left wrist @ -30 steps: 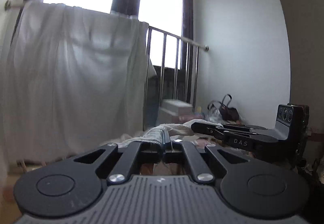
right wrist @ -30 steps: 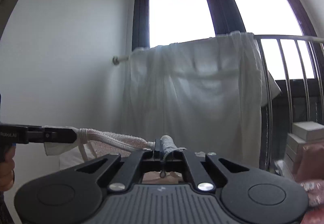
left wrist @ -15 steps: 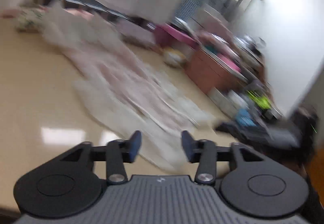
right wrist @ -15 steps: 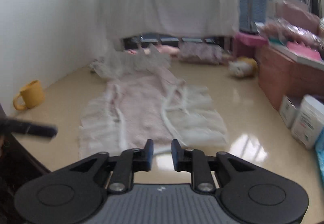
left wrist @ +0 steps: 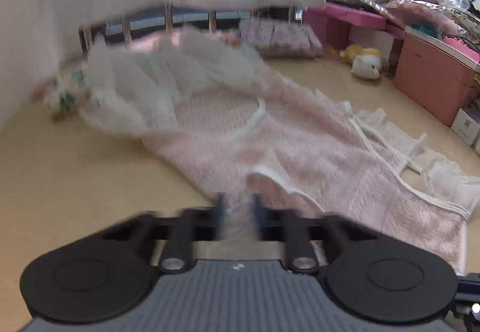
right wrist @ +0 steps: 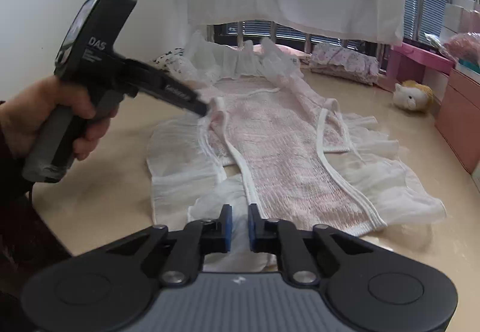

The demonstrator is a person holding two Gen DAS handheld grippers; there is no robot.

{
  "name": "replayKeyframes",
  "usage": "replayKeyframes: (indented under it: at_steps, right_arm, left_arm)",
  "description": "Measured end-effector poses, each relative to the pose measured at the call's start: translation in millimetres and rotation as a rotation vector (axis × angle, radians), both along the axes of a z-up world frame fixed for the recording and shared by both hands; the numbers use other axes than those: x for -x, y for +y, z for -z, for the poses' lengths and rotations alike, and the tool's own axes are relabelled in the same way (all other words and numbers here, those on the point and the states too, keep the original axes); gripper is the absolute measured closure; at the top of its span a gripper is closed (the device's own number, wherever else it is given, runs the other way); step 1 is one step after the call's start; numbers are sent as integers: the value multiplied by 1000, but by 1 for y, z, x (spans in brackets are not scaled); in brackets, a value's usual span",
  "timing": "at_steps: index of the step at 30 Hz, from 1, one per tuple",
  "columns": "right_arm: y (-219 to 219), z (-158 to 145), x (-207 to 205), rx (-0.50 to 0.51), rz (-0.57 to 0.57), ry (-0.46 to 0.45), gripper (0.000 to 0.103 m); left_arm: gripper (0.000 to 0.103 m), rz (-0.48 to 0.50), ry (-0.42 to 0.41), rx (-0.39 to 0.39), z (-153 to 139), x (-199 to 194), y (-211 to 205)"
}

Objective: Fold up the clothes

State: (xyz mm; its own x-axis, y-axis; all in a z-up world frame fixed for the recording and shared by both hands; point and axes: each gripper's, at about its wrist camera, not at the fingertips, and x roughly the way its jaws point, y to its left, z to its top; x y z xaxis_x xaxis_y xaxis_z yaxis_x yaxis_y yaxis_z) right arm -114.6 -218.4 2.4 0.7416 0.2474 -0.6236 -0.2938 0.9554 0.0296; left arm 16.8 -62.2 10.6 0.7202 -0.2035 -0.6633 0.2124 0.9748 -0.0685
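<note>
While the pink dress point(right wrist: 279, 149) lies flat on the floor point(right wrist: 99, 188), L gripper point(right wrist: 204, 110) fingers pinch its strap, R gripper point(right wrist: 239, 222) fingers gape; keep edges aligned w/ fold.

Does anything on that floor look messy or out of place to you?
Somewhat. The pink dress lies spread on the floor, but its white frills are bunched at the far end and one strap is curled up. A plush toy lies by the pink cabinet.

Pale pink textured dress point(right wrist: 279, 146) with white trim, beige floor point(right wrist: 99, 197), black tongs point(right wrist: 238, 225)
</note>
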Motion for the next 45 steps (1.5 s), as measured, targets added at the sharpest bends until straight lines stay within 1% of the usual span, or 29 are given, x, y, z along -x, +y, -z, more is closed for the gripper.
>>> replayKeyframes:
  at_steps: [2, 4, 6, 7, 8, 9, 10, 11, 12, 13, 14, 15, 17, 19, 20, 21, 22, 25, 27, 29, 31, 32, 34, 37, 38, 39, 41, 43, 45]
  right_arm:
    - [-12, -2, 4, 12, 23, 8, 96]
    - [-32, -5, 6, 43, 74, 19, 95]
    - [-61, -6, 4, 65, 170, 12, 88]
    - [-76, -6, 1, 65, 234, 14, 87]
    - [-86, -7, -1, 64, 281, 12, 84]
    - [-79, -9, -2, 57, 264, -1, 84]
    - [-72, -11, -4, 49, 247, -14, 84]
    - [-65, -13, -5, 42, 230, -26, 84]
    - [-58, -15, -6, 34, 213, -39, 81]
    - [-50, -17, -7, 27, 196, -52, 76]
    - [-43, -19, -9, 19, 179, -65, 65]
    - [-36, -21, -10, 12, 161, -77, 62]
    - [-21, -24, -15, -5, 127, -98, 63]
    - [-6, -18, -35, -19, 108, -65, 65]
    - [1, -14, -45, -23, 106, -44, 72]
    - [8, -9, -54, -26, 103, -24, 90]
    - [15, -5, -64, -30, 101, -3, 98]
    - [19, 0, -62, -62, 49, 23, 99]
    - [9, -2, -43, -82, -17, 58, 101]
    - [-2, -6, -14, -52, -52, 84, 101]
    - [-17, -9, 13, -9, -50, 102, 103]
    - [-27, -11, 25, 14, -34, 110, 103]
    - [-39, -20, 41, 14, -7, 103, 93]
    - [-41, -34, 58, -55, -36, 35, 77]
    - [-36, -36, 61, -99, -67, 7, 60]
    - [-28, -34, 60, -141, -109, -11, 50]
    - [-7, -23, 55, -148, -136, -19, 55]
    - [7, -9, 50, -114, -125, -28, 70]
    - [10, 4, 47, -115, -136, -35, 87]
  left_arm:
    - [102, 5, 48, 68, 6, 16, 1]
    - [103, 28, 92, 175, 4, 54, -1]
    - [102, 130, 107, 308, -6, 93, -3]
    - [99, 161, 94, 336, -12, 100, -2]
    - [98, 141, 62, 303, -19, 85, 4]
    - [96, 122, 31, 270, -26, 70, 9]
    - [87, 102, -1, 236, -33, 55, 15]
    - [72, 83, -32, 203, -39, 40, 20]
    - [66, 64, -64, 170, -46, 25, 26]
    - [66, 44, -95, 136, -53, 10, 31]
    - [66, 27, -110, 97, -55, -10, 34]
    - [66, 11, -94, 41, -50, -38, 30]
    - [71, -20, -54, -83, -35, -84, 23]
    - [76, -28, 33, -120, -19, -105, 27]
    - [84, -31, 69, -135, -12, -110, 31]
    - [84, -38, 72, -152, -8, -105, 36]
    - [84, -30, 50, -164, -6, -94, 43]
    - [89, -45, 29, -183, -5, -55, 66]
    - [90, -64, 36, -195, -8, -11, 83]
    - [90, -83, 30, -194, -8, 44, 90]
    - [90, -99, 23, -158, -11, 96, 100]
    - [89, -115, 30, -112, -15, 114, 108]
    - [85, -141, 24, -24, -24, 148, 120]
    - [66, -130, -105, 51, -45, 175, 120]
    - [60, -98, -135, 35, -47, 176, 112]
    - [59, -59, -138, 4, -46, 173, 101]
    - [59, 29, -99, -29, -36, 167, 82]
    - [59, 95, -60, -45, -25, 166, 71]
    - [59, 112, -33, -76, -14, 167, 70]
